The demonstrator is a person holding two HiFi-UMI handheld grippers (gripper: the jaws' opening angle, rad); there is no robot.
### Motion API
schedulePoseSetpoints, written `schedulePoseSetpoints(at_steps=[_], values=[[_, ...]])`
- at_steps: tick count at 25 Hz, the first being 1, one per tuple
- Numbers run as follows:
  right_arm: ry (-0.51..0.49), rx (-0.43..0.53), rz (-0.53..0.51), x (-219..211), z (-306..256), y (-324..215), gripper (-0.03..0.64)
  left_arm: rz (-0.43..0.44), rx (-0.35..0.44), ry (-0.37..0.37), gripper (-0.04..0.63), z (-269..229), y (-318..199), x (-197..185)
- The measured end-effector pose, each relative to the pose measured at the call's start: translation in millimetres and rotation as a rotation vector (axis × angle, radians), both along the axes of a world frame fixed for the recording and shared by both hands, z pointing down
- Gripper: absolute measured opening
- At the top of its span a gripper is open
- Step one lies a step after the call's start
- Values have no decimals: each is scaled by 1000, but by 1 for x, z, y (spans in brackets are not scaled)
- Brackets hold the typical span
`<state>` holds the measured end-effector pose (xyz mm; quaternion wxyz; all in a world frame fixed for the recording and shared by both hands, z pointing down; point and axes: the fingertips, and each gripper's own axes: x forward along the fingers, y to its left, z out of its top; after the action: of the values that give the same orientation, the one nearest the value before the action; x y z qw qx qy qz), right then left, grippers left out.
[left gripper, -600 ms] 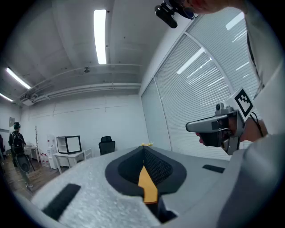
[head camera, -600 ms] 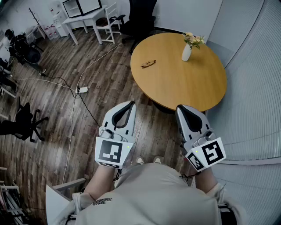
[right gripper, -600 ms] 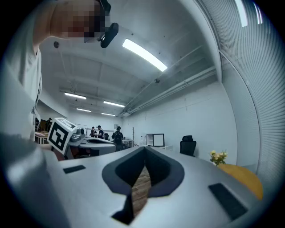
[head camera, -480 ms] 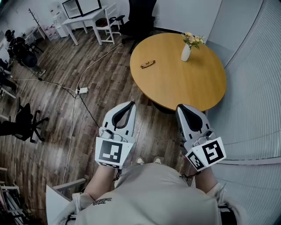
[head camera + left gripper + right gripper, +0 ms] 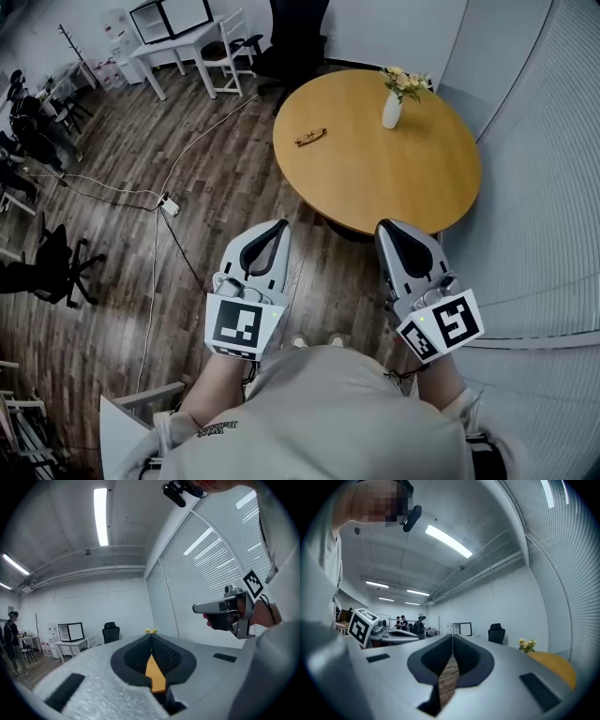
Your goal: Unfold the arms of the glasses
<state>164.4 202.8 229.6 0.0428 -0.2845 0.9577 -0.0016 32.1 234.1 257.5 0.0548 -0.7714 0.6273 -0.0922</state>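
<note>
Task thing: the small brown thin-framed glasses lie flat on the round light-wood table, near its left edge as you look down at it. They are too small here to show how their arms sit.

Left claw: you hold it level in front of your waist, above the dark plank floor and short of the table's near edge. In the left gripper view its jaws are clenched tip to tip, with nothing between them; only a sliver of the table shows through the slot below.

Right claw: it is also level, beside the left one and just short of the table's near edge. In the right gripper view its jaws are pressed together and empty, with floor planks showing through the gap.

Distance: both claws are well apart from the glasses, with most of the tabletop between them.

Done so far: as far as you can judge, nothing. The glasses lie untouched and neither claw has reached the table.

Left to do: you likely need to step up to the table, spread the jaws, steady the frame with one claw and swing each arm out with the other.

Also on the table: a white vase of pale flowers stands near the far edge, well clear of the glasses.
</note>
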Motion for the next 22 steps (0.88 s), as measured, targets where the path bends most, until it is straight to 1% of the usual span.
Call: schedulePoseSetpoints(at_steps=[4, 11, 22], values=[[-1, -1, 0, 10, -1, -5, 31, 3, -9, -9, 21, 2, -3, 11], [7, -11, -10, 24, 6, -9, 31, 7, -21, -52, 21, 10, -6, 23], [-2, -36, -13, 61, 26, -17, 31, -25, -37, -73, 23, 20, -9, 53]])
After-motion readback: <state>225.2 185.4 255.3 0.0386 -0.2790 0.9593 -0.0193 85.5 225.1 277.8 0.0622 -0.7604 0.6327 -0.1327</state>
